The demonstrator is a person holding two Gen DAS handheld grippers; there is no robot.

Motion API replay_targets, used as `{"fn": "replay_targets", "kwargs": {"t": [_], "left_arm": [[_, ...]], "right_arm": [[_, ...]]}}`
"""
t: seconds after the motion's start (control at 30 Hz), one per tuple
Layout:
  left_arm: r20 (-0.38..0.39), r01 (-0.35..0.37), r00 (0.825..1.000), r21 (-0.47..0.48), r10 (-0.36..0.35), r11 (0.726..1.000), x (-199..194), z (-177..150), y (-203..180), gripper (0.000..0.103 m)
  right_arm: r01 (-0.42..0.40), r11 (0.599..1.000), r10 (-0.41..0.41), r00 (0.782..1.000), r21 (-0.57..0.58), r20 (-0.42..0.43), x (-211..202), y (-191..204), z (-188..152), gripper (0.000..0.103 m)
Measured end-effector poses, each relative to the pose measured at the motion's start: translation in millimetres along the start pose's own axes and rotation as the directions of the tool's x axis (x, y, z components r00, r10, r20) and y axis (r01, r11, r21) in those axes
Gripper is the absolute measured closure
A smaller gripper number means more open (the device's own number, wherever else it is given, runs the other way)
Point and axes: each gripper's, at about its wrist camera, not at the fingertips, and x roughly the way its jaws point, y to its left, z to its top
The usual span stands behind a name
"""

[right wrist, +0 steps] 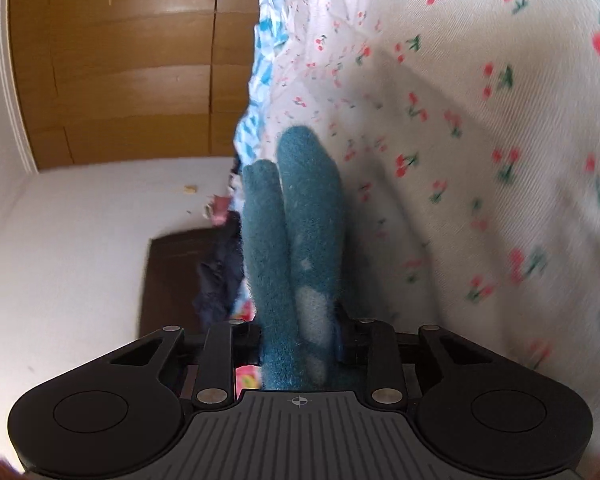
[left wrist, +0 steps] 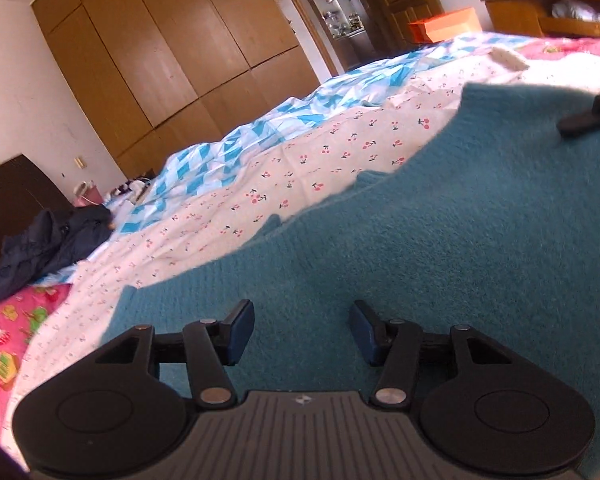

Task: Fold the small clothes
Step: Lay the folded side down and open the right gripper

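Two claws work one teal knit garment spread on a cherry-print sheet across a bed. At left, the left claw hangs low over the garment with its blue pads apart and nothing between them; the fuzzy cloth lies directly beneath and ahead of the fingertips, its ragged edge running off to the claw's upper left, with a dark heap of clothing well beyond it. At far right in that view, a dark part that seems to belong to the other tool rests on the knit. At right, the right claw is clenched on a bunched fold of the same garment, which rises straight ahead from between its fingers, with the sheet to its right. The knit looks soft, thick and light, likely to slump and cling rather than slide; an edge or corner probably offers the surest hold.
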Motion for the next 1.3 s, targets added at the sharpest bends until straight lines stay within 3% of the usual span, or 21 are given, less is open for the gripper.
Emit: {"fn": "replay_targets", "kwargs": {"t": [0.1, 0.23, 0.5, 0.67, 0.9, 1.03, 1.2, 1.3], "left_arm": [[0.012, 0.034, 0.999, -0.076, -0.034, 0.997, 1, -6, 8, 0.047], [0.041, 0.059, 0.998, -0.087, -0.055, 0.994, 1, -12, 12, 0.047], [0.041, 0.181, 0.983, -0.175, -0.176, 0.968, -18, -19, 60, 0.047], [0.017, 0.166, 0.986, -0.229, -0.166, 0.959, -45, -39, 96, 0.047], [0.006, 0.138, 0.989, -0.427, -0.150, 0.894, -92, -83, 145, 0.046], [0.039, 0.138, 0.990, -0.509, -0.137, 0.850, -100, -91, 161, 0.046], [-0.011, 0.056, 0.997, -0.544, -0.073, 0.838, -101, -100, 172, 0.046], [0.003, 0.063, 0.997, -0.617, -0.079, 0.784, -112, -114, 188, 0.046]], "right_arm": [[-0.065, 0.996, 0.063, 0.997, 0.065, 0.034, 0, 15, -20, 0.074], [-0.079, 0.987, 0.069, 0.995, 0.137, 0.077, 13, 38, -47, 0.074], [-0.062, 0.974, 0.027, 0.986, 0.217, 0.163, 54, 87, -92, 0.074], [-0.018, 0.973, -0.022, 0.985, 0.232, 0.170, 96, 103, -111, 0.074], [0.078, 0.978, -0.100, 0.990, 0.193, 0.103, 169, 115, -139, 0.074], [0.122, 0.972, -0.139, 0.988, 0.203, 0.070, 207, 111, -151, 0.074], [0.233, 0.961, -0.235, 0.972, 0.147, -0.002, 242, 107, -158, 0.067], [0.239, 0.967, -0.238, 0.971, 0.087, -0.031, 248, 110, -161, 0.052]]}}
